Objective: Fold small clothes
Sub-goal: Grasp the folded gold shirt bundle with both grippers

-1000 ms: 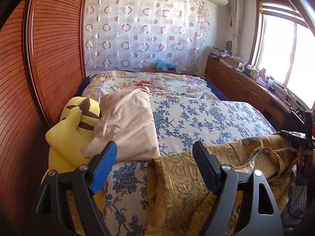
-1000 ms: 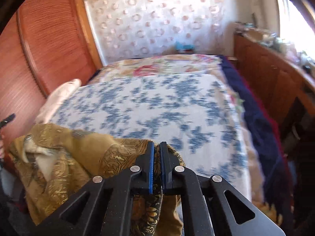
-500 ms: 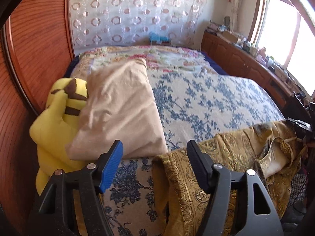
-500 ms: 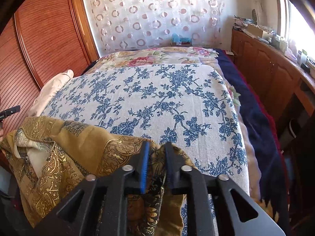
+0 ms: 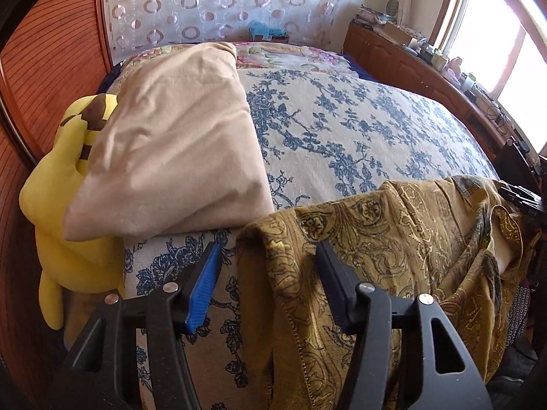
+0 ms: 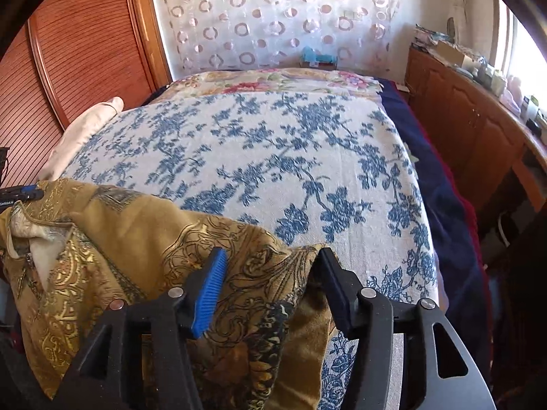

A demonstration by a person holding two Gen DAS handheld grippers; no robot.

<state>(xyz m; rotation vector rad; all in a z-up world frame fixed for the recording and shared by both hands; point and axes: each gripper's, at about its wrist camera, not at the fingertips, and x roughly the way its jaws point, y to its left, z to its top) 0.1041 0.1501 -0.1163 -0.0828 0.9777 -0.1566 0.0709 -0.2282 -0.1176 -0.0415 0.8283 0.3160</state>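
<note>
The lower part of the gold paisley garment [image 5: 393, 239] hangs over the near edge of the bed [image 5: 342, 130] and is cut off below both views, so its full length cannot be made out. It lies across that edge, long axis running from 9 to 3 o'clock, its pale-lined collar end toward 3 o'clock in the left wrist view. The left claw [image 5: 268, 283] stands released, its jaws having just been narrowing astride the cloth's left border. The right claw [image 6: 271, 283], jaws just opened, straddles a bunched corner [image 6: 259, 273] without pressing. A beige pillow [image 5: 171, 143] lies at 10 o'clock.
</note>
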